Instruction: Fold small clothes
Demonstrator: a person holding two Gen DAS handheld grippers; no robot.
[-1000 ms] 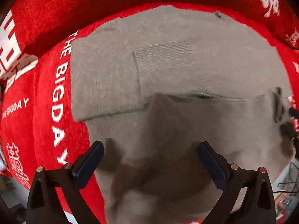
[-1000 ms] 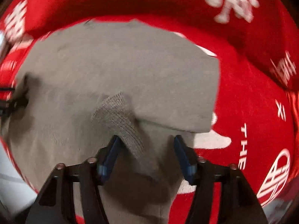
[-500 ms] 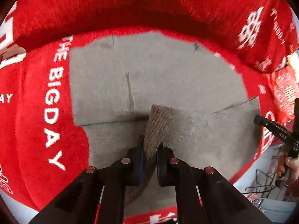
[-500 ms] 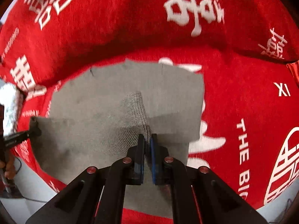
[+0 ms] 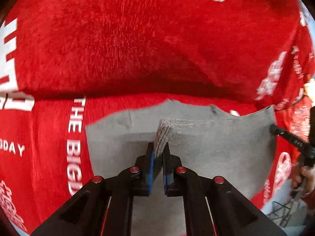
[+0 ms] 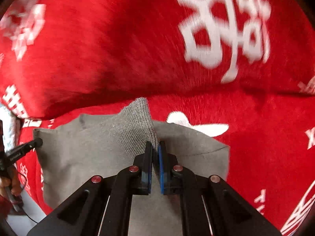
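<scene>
Left wrist view shows the red blanket [image 5: 137, 49] underlying the grey garment [image 5: 216, 149], whose ribbed near edge is pinched by the left gripper [image 5: 157, 157] and right gripper [image 6: 155, 153], raised, apparently for folding it away.

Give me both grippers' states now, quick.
Left gripper: shut on the grey garment, at its ribbed edge.
Right gripper: shut on the same garment, also at a ribbed edge.
</scene>
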